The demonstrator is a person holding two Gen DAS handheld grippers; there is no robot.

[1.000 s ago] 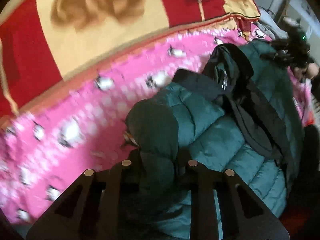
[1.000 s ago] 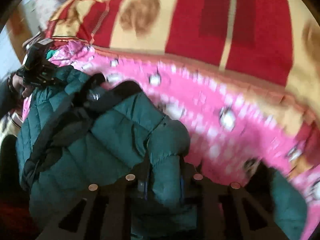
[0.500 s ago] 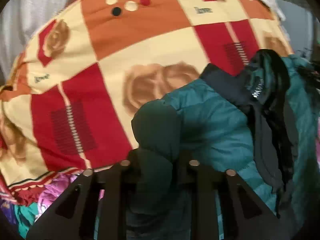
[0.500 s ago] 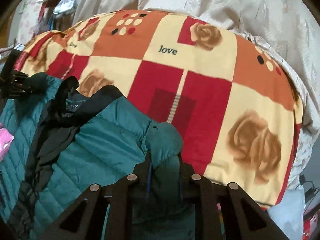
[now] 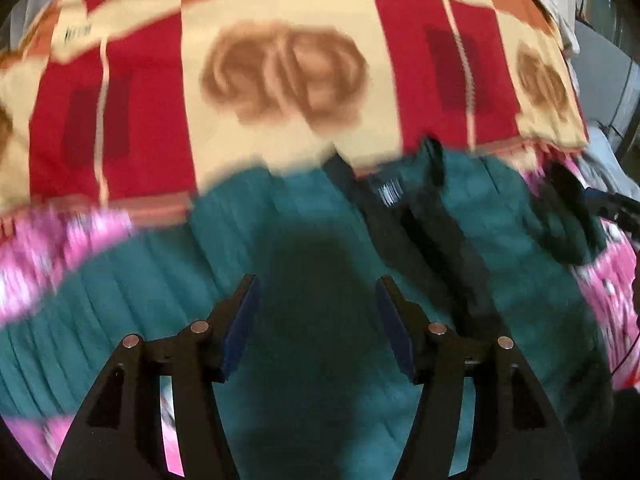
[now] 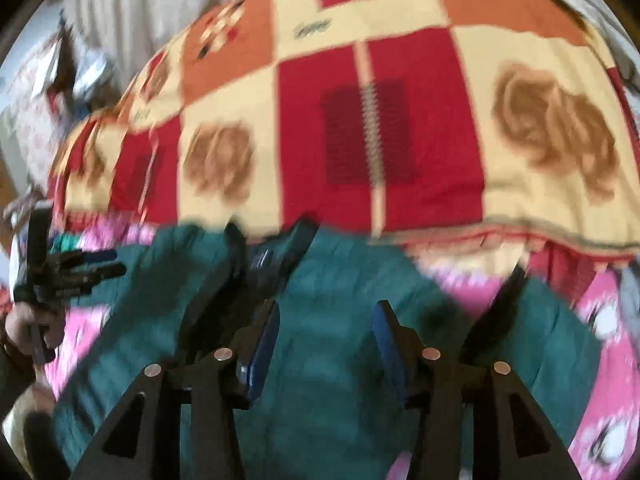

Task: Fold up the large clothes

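A teal quilted puffer jacket (image 5: 280,216) (image 6: 344,288) with a black lining and collar (image 5: 420,216) lies spread on the pink patterned bed sheet (image 5: 60,240). Both views are blurred by motion. My left gripper (image 5: 316,292) hangs just above the jacket's left half, its jaws opening, blue pads apart and nothing pinched between them. My right gripper (image 6: 326,316) hovers over the right half, jaws likewise opening and free of the fabric. In the right wrist view the left gripper (image 6: 100,262) and the hand holding it show at the far left.
A red, cream and orange blanket with rose motifs (image 5: 280,68) (image 6: 380,120) is bunched behind the jacket. White curtain or bedding (image 6: 132,12) stands behind it. Pink sheet (image 6: 608,320) borders the jacket on both sides.
Both grippers held folds of the jacket's shoulders, lifted them toward the blanket, then let go. The jacket now lies flat beneath the parted jaws.
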